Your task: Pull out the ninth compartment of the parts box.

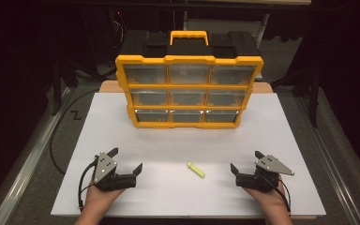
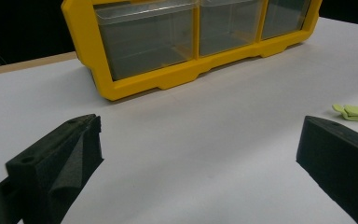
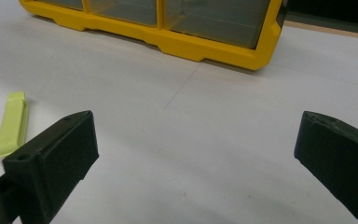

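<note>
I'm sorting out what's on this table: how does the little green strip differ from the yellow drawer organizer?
The green strip is small; the organizer is far bigger. The strip lies flat between the grippers; the organizer stands upright at the far side. The strip is pale green; the organizer is yellow with clear drawers. Both rest on the white table.

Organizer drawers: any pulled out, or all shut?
All shut: the yellow nine-drawer plastic organizer stands upright, its clear drawer fronts flush with the frame. Contents: cannot tell.
</note>
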The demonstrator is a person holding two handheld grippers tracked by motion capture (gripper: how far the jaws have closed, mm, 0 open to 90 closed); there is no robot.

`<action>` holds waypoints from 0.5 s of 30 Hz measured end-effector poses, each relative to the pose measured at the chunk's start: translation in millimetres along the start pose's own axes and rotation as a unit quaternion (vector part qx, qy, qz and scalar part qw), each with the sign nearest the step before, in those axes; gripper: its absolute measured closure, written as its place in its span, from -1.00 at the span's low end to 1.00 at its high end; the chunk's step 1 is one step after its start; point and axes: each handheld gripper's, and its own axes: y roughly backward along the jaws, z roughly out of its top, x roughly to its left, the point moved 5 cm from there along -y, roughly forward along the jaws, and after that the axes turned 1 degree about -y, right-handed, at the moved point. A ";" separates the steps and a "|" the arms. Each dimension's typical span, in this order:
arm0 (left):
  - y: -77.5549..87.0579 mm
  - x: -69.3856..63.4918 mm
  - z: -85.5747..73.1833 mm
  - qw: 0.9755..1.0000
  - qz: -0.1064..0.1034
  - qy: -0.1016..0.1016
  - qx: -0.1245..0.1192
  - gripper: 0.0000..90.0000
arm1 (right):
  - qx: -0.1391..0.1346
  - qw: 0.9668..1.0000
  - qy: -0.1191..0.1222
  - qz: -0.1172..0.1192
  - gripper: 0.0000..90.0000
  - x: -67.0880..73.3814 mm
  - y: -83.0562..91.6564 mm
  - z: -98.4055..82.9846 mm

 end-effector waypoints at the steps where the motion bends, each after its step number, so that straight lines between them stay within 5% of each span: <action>1: -0.1 -0.3 0.1 1.000 -0.002 0.000 -0.003 -0.98 | 0.000 1.000 0.000 0.000 -0.98 0.1 -0.1 -0.1; 15: -1.9 -0.4 -1.4 1.000 -0.001 0.000 -0.003 -0.99 | 0.000 1.000 0.008 -0.008 -0.98 3.1 -6.3 1.5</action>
